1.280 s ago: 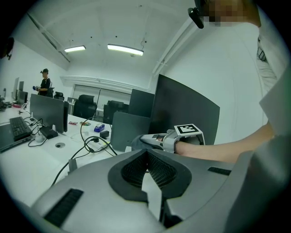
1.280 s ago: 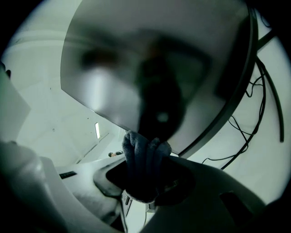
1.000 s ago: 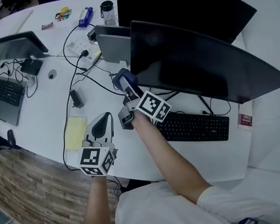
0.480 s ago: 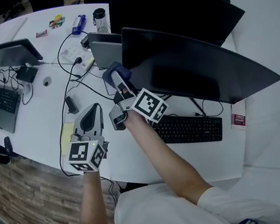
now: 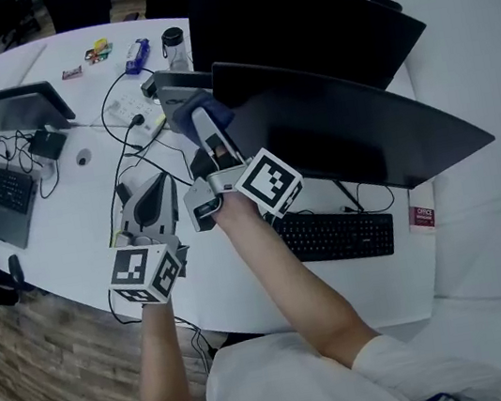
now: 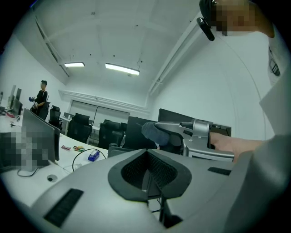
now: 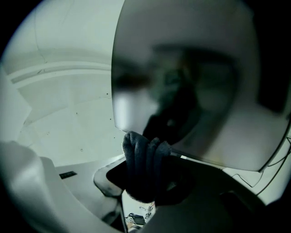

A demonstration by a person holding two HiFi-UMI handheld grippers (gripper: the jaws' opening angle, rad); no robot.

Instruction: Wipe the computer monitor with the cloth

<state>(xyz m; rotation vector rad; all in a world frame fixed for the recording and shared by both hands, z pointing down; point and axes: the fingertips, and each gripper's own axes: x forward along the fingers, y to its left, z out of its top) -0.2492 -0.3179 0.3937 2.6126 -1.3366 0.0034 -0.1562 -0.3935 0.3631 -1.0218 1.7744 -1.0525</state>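
My right gripper (image 5: 211,144) pinches the cloth (image 5: 193,111) at the left edge of the monitor (image 5: 354,135), ready to wipe; left gripper (image 5: 148,200), jaws together, idles empty.

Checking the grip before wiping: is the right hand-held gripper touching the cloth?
Touching. Right gripper view: the right hand-held gripper has its jaws clamped on the cloth.

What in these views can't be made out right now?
- Cloth-to-screen contact: in the head view the right tool and cloth cover that spot on the monitor; the right gripper view is too dim.
- Smears on the screen: head view too dark; right gripper view gives only blurred reflections.
- Grip depth: bunched cloth fills the gap between the jaws in the right gripper view.
- Small items at the table's far edge: too small, head view.
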